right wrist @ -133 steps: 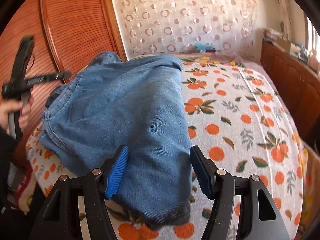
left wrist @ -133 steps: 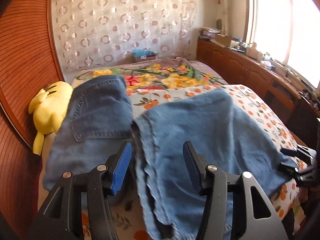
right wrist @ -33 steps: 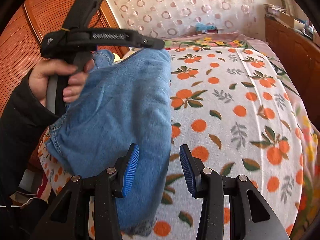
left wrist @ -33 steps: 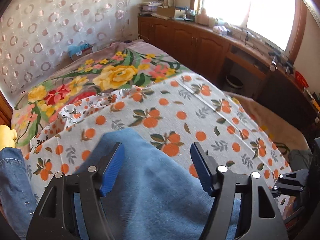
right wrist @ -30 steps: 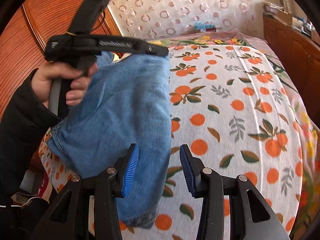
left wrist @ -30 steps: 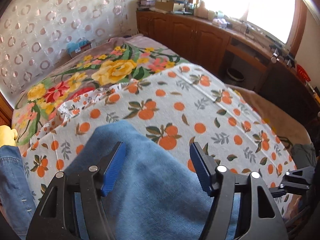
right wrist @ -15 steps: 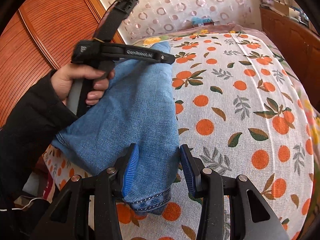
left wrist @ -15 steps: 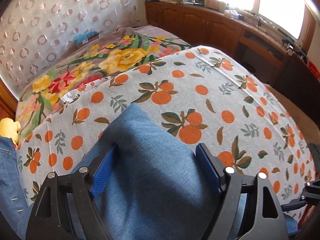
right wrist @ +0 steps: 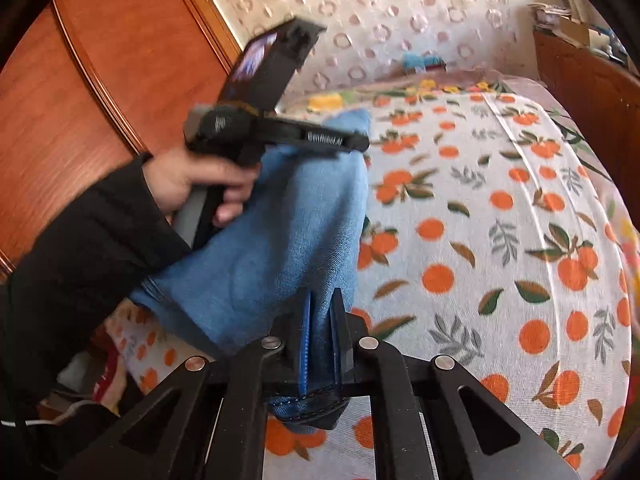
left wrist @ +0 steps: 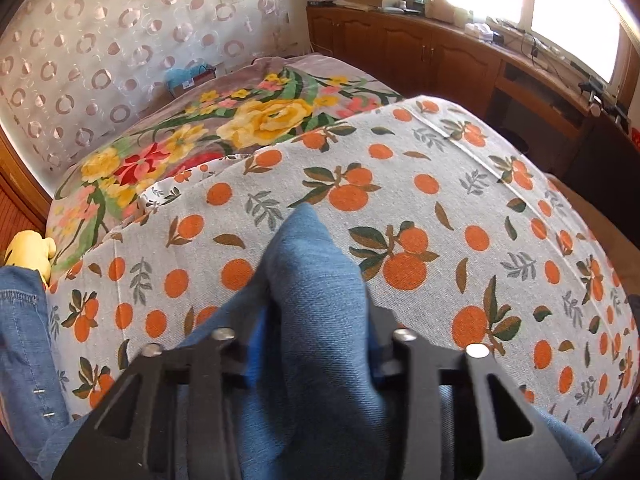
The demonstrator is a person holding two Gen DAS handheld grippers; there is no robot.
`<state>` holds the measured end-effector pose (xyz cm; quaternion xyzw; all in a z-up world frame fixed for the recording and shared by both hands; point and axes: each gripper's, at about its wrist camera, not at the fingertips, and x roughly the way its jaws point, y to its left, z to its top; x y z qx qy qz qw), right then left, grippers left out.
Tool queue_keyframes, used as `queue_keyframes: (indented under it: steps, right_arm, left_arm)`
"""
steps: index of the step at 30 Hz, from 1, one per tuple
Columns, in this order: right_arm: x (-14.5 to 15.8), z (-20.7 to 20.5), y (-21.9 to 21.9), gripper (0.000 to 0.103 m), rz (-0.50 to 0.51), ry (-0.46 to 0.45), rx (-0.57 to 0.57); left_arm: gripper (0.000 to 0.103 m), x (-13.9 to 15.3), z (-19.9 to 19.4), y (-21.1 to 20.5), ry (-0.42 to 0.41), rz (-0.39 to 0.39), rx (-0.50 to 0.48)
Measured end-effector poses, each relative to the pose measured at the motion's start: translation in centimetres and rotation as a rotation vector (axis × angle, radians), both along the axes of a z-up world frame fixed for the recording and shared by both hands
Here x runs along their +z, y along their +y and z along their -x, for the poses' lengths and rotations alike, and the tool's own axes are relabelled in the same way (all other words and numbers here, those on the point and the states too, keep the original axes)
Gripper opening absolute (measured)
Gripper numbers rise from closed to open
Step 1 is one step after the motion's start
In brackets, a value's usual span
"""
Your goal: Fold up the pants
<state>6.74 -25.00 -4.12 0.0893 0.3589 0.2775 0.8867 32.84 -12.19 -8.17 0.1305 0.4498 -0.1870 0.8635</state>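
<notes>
Blue denim pants [left wrist: 312, 280] lie folded on the orange-print bed sheet [left wrist: 460, 184]. My left gripper [left wrist: 316, 344] is shut on a bunched fold of the pants, which rises between the fingers and hides the pads. In the right wrist view my right gripper [right wrist: 322, 320] is shut on the hem end of the pants [right wrist: 280, 248] near the bed's front edge. The left gripper [right wrist: 352, 142] shows there too, hand-held, clamped on the far end of the same fold. The waist part [left wrist: 20, 340] lies at the far left.
A floral blanket [left wrist: 248, 120] covers the far part of the bed. A yellow plush toy [left wrist: 32, 248] sits at the left by the wooden headboard [right wrist: 100, 80]. Wooden cabinets [left wrist: 420, 48] and a window run along the right. A patterned curtain [left wrist: 120, 40] hangs behind.
Both grippers have closed on the denim: the left on the far fold, the right on the hem end. The fabric between them is now bunched and lifted slightly.
</notes>
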Motion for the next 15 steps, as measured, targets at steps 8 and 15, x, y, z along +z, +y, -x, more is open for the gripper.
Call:
queue_keyframes:
  steps: [8,15]
  right_arm:
    - [2.4,1.0,0.1,0.01,0.013,-0.055,0.029]
    - [4.8,2.5,-2.4,0.021,0.015,-0.136,-0.006]
  left_arm:
    - [0.016,5.2,3.5,3.1,-0.1,0.127,0.026]
    - [0.016,8.8,7.6,7.0,-0.187,0.199,0.035]
